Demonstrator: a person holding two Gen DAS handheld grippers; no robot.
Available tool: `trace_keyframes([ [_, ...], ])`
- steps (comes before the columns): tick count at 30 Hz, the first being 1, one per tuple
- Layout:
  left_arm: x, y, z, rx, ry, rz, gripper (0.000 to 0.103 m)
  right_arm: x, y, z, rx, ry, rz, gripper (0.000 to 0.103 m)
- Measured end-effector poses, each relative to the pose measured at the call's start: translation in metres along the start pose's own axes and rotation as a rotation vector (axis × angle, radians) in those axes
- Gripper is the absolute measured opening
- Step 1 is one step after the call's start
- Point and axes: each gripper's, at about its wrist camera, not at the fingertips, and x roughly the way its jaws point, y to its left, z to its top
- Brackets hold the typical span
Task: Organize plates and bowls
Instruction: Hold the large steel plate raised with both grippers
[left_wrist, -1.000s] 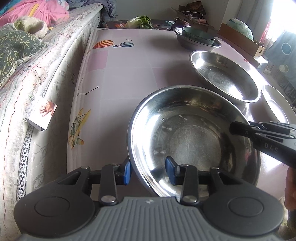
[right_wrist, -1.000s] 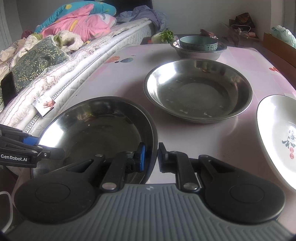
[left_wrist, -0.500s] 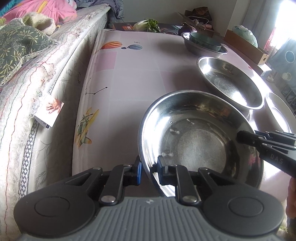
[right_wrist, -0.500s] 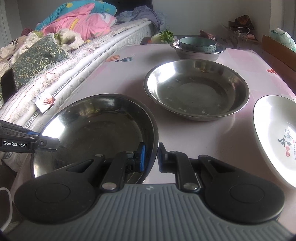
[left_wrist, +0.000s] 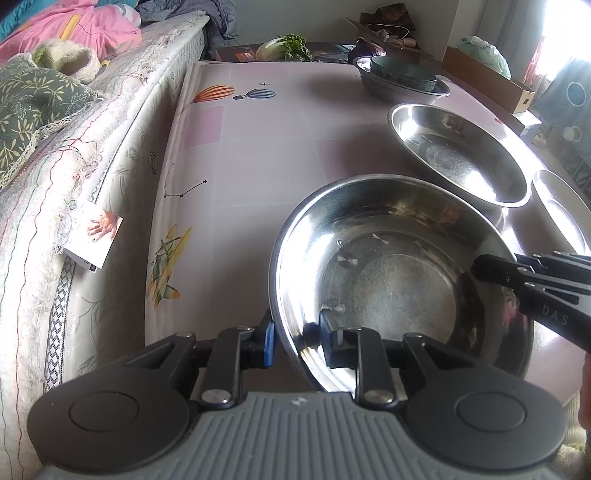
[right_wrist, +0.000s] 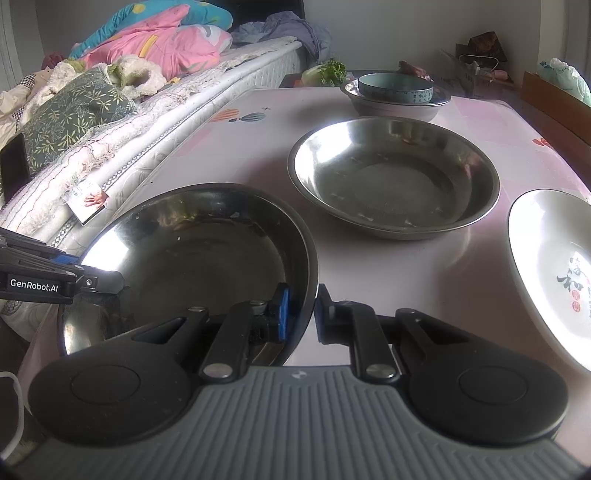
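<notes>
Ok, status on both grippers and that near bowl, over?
Right gripper shut on near steel bowl rim. Left gripper fingers just opening, rim between, not pressing. Second steel bowl, white plate ahead, apart.

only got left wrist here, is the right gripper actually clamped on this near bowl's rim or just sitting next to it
Observer: Clamped. The right gripper is shut on the near steel bowl, with its blue pad inside the rim and the other finger outside.
Operator: ok and whats the white thing cut off at my right edge
Observer: A white plate with black and red characters printed inside. It lies on the table with a clear gap to the middle steel bowl.
</notes>
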Motion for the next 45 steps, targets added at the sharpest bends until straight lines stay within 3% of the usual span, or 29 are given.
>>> trace_keyframes([
  [29, -0.016, -0.003, 0.001, 0.004, -0.060, 0.004, 0.024, -0.009, 0.002, 0.003, -0.001, -0.033, -0.008, 0.014],
  [39, -0.004, 0.014, 0.000, -0.063, -0.035, -0.078, 0.015, -0.004, -0.006, -0.002, 0.014, -0.026, -0.021, 0.012],
  [45, 0.005, 0.017, 0.004, -0.068, -0.037, -0.098, 0.016, -0.001, -0.004, -0.003, 0.006, -0.039, -0.027, 0.012],
])
